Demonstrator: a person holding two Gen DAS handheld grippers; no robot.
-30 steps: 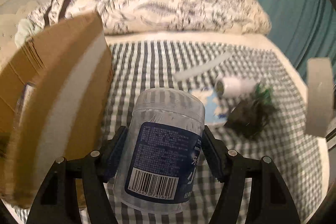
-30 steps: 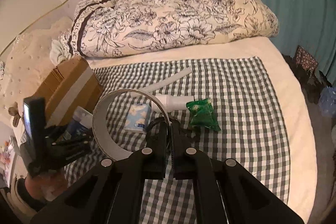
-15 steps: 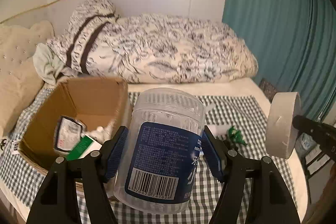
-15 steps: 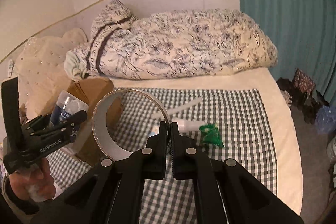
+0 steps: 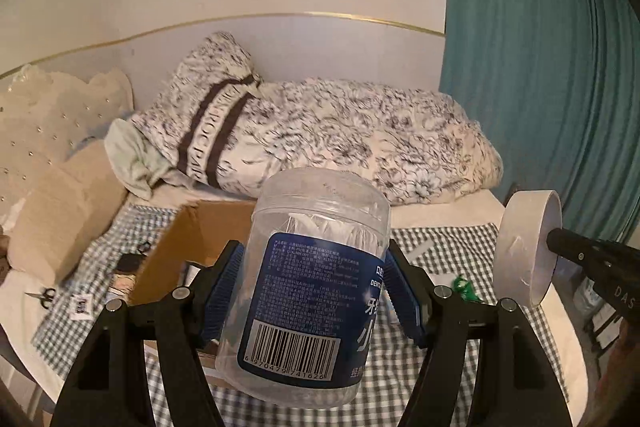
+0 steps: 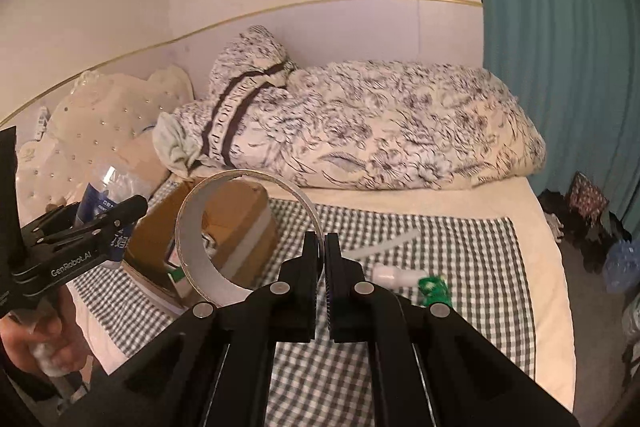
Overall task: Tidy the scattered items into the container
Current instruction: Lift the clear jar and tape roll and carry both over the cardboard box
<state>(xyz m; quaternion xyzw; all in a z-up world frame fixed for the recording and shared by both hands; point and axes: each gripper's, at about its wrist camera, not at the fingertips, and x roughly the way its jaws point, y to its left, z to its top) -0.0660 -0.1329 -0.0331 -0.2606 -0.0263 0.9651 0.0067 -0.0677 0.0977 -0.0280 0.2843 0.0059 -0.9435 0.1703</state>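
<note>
My left gripper (image 5: pixel 312 267) is shut on a clear plastic jar (image 5: pixel 316 275) with a blue barcode label, held high above the bed. Behind and below the jar stands the open cardboard box (image 5: pixel 192 239). My right gripper (image 6: pixel 322 247) is shut on the rim of a white tape roll (image 6: pixel 208 271), also lifted; the same roll (image 5: pixel 524 251) shows at the right of the left wrist view. On the checked cloth (image 6: pixel 460 247) lie a white tube (image 6: pixel 390 273), a green packet (image 6: pixel 434 289) and a pale strip (image 6: pixel 384 245).
A floral duvet (image 6: pixel 380 131) is bunched along the headboard, with cream pillows (image 5: pixel 60 223) at the left. Small scissors (image 5: pixel 42 297) and oddments lie left of the box. A teal curtain (image 6: pixel 560 47) hangs at the right, above bags on the floor (image 6: pixel 588 215). A hand (image 6: pixel 36 343) holds the left tool.
Both grippers have risen with their loads, so the views now take in the wall and headboard. The box has dropped lower in view behind the jar, and the roll stays at the right.
</note>
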